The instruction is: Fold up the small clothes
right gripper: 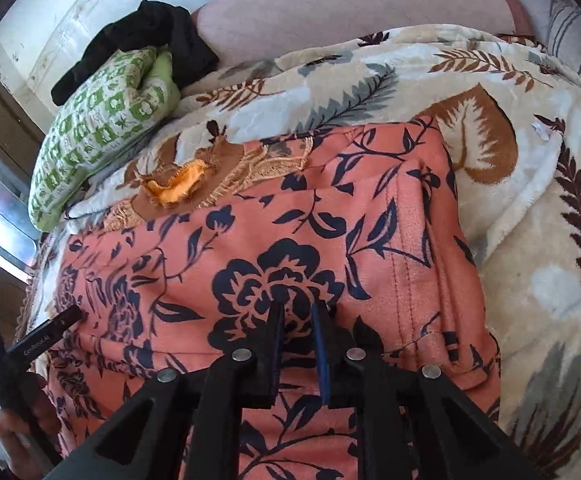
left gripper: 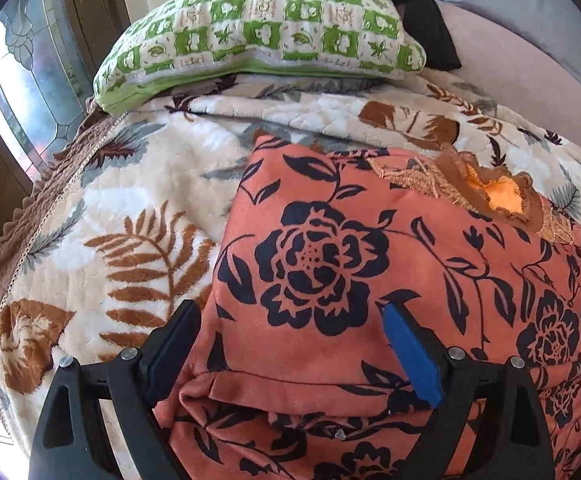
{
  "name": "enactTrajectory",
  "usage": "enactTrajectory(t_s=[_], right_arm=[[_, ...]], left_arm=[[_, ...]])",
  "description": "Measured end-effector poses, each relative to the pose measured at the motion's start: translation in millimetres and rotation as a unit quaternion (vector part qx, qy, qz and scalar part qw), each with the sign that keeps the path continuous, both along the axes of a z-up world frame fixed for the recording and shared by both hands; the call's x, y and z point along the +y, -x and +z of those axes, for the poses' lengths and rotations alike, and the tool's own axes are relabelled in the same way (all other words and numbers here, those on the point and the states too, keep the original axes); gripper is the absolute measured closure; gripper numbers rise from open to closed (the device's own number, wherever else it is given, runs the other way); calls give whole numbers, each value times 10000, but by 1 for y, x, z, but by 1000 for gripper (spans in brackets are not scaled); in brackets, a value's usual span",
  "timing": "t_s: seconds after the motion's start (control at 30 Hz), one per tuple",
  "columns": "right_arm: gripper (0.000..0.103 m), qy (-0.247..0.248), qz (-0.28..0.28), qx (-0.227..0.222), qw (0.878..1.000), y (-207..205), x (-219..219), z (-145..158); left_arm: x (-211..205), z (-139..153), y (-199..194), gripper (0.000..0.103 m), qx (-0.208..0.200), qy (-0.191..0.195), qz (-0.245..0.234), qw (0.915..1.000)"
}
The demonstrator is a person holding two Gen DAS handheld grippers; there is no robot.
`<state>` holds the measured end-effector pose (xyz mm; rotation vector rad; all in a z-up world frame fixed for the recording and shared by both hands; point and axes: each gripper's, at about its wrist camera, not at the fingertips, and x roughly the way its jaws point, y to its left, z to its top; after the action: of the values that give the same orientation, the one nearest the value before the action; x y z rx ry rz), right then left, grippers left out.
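Note:
An orange garment with black flowers (left gripper: 370,240) (right gripper: 290,220) lies folded on a leaf-patterned blanket (left gripper: 150,184). Its embroidered neckline (left gripper: 498,196) (right gripper: 178,188) sits at the far edge. My left gripper (left gripper: 290,312) stands wide open just above the garment's near left corner, with the folded hem under its blue-padded fingers. My right gripper (right gripper: 297,308) hovers low over the middle of the garment. Its jaws are parted by a narrow gap and nothing is pinched between them. In the right wrist view, a finger of the left gripper (right gripper: 66,316) and the hand holding it (right gripper: 14,432) show at the left edge.
A green and white checked pillow (left gripper: 258,28) (right gripper: 98,120) lies beyond the garment, with a black cloth (right gripper: 146,40) behind it. A pink padded backrest (right gripper: 350,4) rises at the far side. A patterned glass window (left gripper: 22,80) is on the left, past the blanket's brown edge.

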<state>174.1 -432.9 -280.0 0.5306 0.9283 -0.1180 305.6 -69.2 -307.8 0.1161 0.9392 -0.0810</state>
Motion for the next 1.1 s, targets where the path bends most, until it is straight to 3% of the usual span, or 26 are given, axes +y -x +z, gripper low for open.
enactTrajectory(t_s=[0.1, 0.17, 0.23, 0.27, 0.3, 0.37, 0.43, 0.53, 0.73, 0.83, 0.93, 1.0, 1.1], right_arm=[[86, 69, -250, -548, 9982, 3, -10, 16], [86, 289, -560, -755, 9951, 3, -20, 19], [86, 473, -690, -512, 9952, -6, -34, 8], [87, 472, -668, -168, 9965, -15, -41, -6], [86, 276, -595, 93, 9978, -22, -46, -19], [87, 219, -689, -76, 9974, -17, -49, -13], [86, 192, -521, 40, 9984, -18, -41, -5], [86, -112, -151, -273, 9995, -12, -23, 7], [86, -133, 844, -753, 9935, -7, 42, 15], [86, 25, 1364, -146, 9905, -17, 73, -11], [86, 326, 1421, -216, 9891, -16, 80, -11], [86, 94, 1365, -192, 9904, -17, 73, -5], [86, -159, 1249, -669, 9898, -11, 65, 7]], left_arm=[[-7, 9, 5, 10, -272, 140, -176, 9994], [-13, 6, 4, 10, -227, 130, -271, 9993], [-18, -9, -3, 10, 142, -27, -269, 9995], [-20, -20, -9, 8, 415, -85, -287, 9987], [-21, -24, -9, 5, 331, -95, -282, 9990], [-26, -23, -5, 0, 117, -248, -246, 9993], [-25, -24, -4, 0, 109, -230, -232, 9994], [-21, -25, -6, 0, 207, -119, -240, 9994], [-20, -26, -3, 0, 270, -122, -226, 9993], [-16, -22, -4, 0, 424, -52, -251, 9988], [-14, -11, 2, 0, 113, -214, -94, 9997], [-18, -2, 7, 0, -179, -310, -202, 9992], [-29, 6, 13, 0, -503, -478, -370, 9969]])
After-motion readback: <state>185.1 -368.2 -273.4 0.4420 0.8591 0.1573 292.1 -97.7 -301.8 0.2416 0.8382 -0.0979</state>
